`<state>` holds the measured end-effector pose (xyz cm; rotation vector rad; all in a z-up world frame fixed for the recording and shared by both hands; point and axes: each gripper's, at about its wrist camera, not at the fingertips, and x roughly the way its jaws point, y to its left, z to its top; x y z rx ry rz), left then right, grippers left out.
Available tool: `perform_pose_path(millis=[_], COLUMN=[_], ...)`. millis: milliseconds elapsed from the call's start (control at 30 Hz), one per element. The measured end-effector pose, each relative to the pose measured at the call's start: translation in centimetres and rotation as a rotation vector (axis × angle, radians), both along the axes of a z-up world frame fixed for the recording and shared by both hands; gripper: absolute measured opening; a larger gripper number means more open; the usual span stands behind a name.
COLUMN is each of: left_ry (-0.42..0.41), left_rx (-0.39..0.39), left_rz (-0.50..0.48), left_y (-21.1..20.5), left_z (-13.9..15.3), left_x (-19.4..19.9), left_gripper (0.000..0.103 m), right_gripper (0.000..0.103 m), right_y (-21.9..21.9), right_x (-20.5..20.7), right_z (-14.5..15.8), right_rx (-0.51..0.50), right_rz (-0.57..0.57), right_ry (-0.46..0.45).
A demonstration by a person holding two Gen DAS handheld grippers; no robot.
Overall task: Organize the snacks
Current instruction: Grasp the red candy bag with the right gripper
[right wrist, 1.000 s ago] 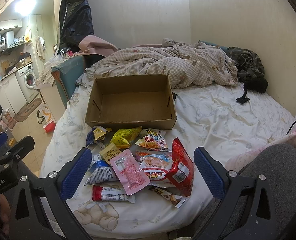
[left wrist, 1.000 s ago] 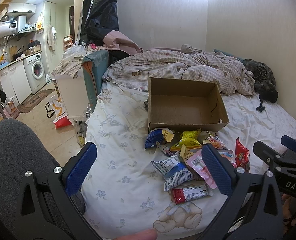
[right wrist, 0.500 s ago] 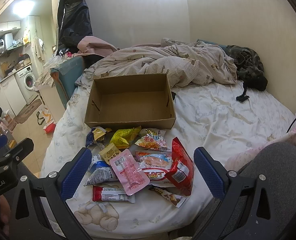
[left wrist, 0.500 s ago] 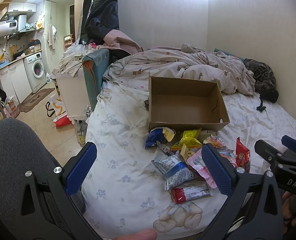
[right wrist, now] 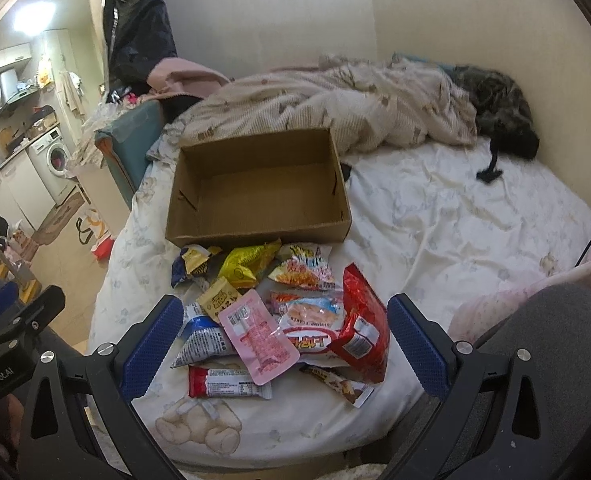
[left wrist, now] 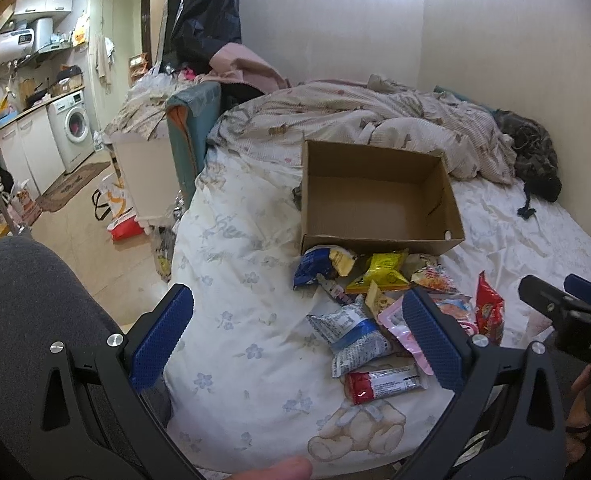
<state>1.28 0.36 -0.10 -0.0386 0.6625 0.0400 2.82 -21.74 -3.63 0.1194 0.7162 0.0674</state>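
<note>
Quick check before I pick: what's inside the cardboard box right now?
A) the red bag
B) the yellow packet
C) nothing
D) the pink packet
C: the cardboard box shows only its bare floor, while the pink packet, red bag and yellow packet all lie on the bed in front of it.

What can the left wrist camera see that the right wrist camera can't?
Only the left wrist view shows a fingertip at the bottom edge.

Only the right wrist view shows a brown snack bar lying at the near edge of the pile.

Both show the empty cardboard box, the pink packet, and each camera's own gripper, the left gripper and the right gripper, wide open.
</note>
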Motion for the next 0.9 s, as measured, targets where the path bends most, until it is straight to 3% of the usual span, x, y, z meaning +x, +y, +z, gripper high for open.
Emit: perform_pose_path(millis=[433, 733, 900], left_ry=[0.114, 0.288, 0.375], left_rx=[0.041, 0.023, 0.022], left_rz=[0.005, -0.035, -0.056], left_y=[0.8, 0.5, 0.1], left_z=[0.3, -1.2, -3.3], left_x=[5.3, 10.6, 12.8], left_gripper=[0.103, 0.103, 0.103], right_gripper=[0.103, 0.103, 0.103], right_y=[-2.8, -5.9, -6.8], right_x=[5.2, 9.4, 11.7], right_z=[0.1, -1.8, -4.8], right_rx=[-0.031, 0.053, 0.036], right_rz=[-0.023, -0.012, -0.02], right_ry=[0.185, 0.429, 0.63])
